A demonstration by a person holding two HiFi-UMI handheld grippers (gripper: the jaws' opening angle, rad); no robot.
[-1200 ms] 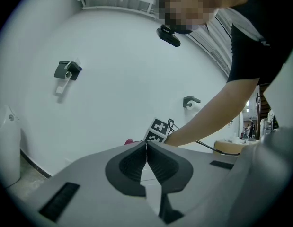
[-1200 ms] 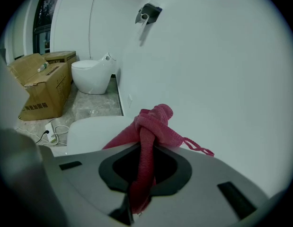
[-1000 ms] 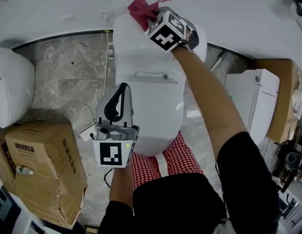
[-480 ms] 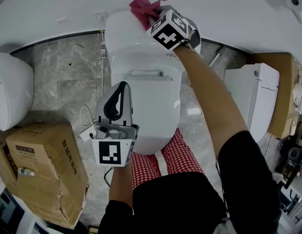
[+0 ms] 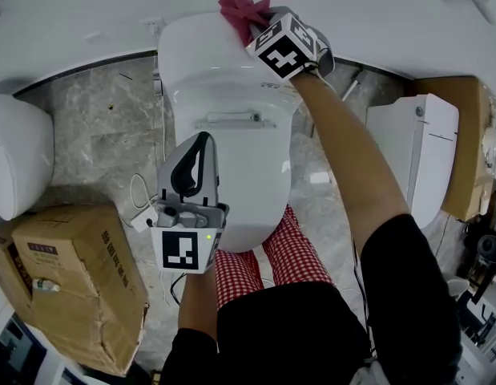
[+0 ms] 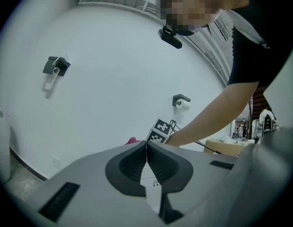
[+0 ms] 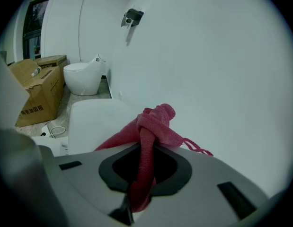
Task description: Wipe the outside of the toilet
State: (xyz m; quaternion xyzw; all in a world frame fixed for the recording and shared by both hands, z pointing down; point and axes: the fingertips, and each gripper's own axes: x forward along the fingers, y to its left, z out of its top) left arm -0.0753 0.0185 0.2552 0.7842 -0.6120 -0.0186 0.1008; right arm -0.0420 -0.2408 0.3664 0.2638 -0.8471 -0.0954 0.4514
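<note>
Head view first: we see the pink cloth point(image 5: 241, 8) at the back edge of the toilet point(image 5: 231, 143) tank, by the wall. Left gripper view: left gripper point(image 6: 146, 148) clenched on nothing. Right gripper view: right gripper point(image 7: 145, 148) pinching that cloth.

The room looked like a store or show room for sanitary ware, not a home bathroom. Three toilets stood in one row along a plain white wall point(image 5: 87, 6): the middle toilet point(image 5: 231, 135), a second toilet point(image 5: 19, 159) and a third toilet point(image 5: 412, 159). A large cardboard box point(image 5: 71, 279) and another box point(image 5: 465, 159) stood beside them on the grey marble floor point(image 5: 111, 135), and a paper roll holder point(image 6: 181, 100) hung on the wall
</note>
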